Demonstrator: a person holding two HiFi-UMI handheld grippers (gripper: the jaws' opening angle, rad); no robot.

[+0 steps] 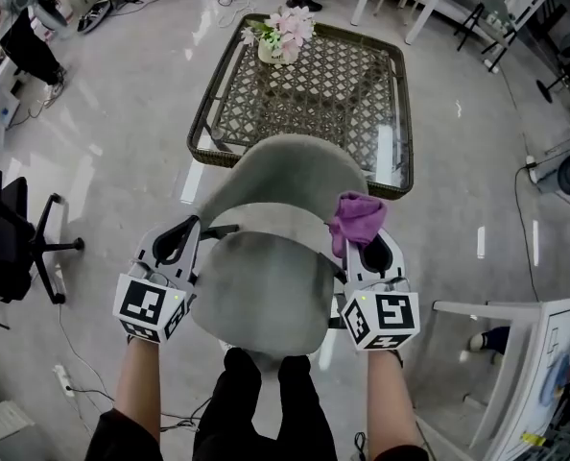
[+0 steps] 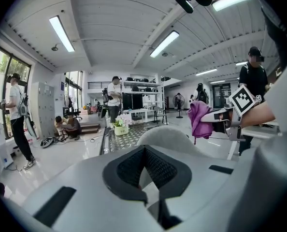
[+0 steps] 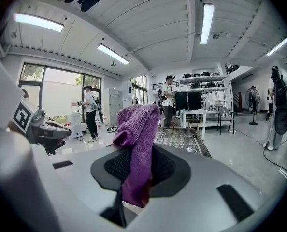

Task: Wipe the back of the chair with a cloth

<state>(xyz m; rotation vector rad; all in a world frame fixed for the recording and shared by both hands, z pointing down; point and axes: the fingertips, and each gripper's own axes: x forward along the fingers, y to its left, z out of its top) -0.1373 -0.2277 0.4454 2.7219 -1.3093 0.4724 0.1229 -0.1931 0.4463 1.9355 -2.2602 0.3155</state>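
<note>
Purple cloth (image 1: 357,217) clamped in right gripper (image 1: 360,250) — left gripper (image 1: 191,227) closed.

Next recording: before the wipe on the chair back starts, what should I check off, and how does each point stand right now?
1. Cloth held: ok, the right gripper is clamped on it.
2. Left gripper free: ok, jaws together with nothing between them.
3. Chair back bare: ok, nothing lies on it.
4. Cloth touching the chair back: cannot tell; it hangs at the back's right edge.
5. Room behind the chair: cannot tell; the table with the flower pot stands close behind it.
</note>
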